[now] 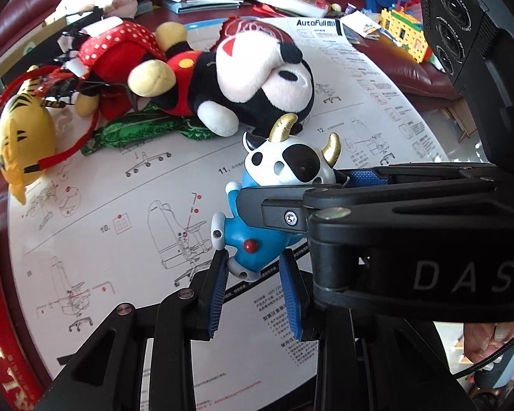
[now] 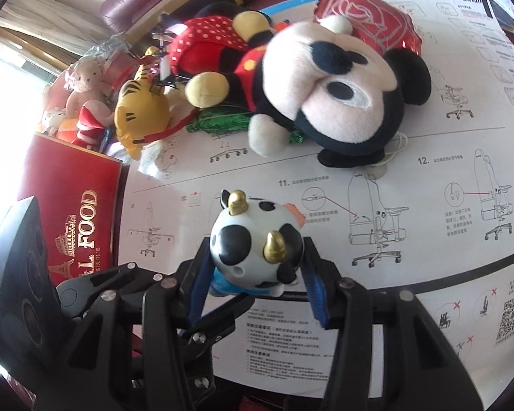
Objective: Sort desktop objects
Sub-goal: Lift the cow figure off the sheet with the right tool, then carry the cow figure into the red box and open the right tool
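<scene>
Your right gripper [image 2: 257,274] is clamped on the cow-hooded figurine [image 2: 253,243] at lower centre of its view, ribbed blue pads on the glossy spotted head. Your left gripper [image 1: 257,274] grips the same toy's smooth blue body from below. Beyond, on the printed instruction sheet [image 1: 126,205], lies a soft Mickey plush [image 2: 325,82]; upper left, a yellow tiger plush [image 1: 24,137].

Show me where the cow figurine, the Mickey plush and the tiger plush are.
cow figurine [image 2: 253,236]: right wrist view, on its spotted head.
Mickey plush [image 1: 257,75]: left wrist view, on its pale face.
tiger plush [image 1: 25,130]: left wrist view, on its yellow body.
</scene>
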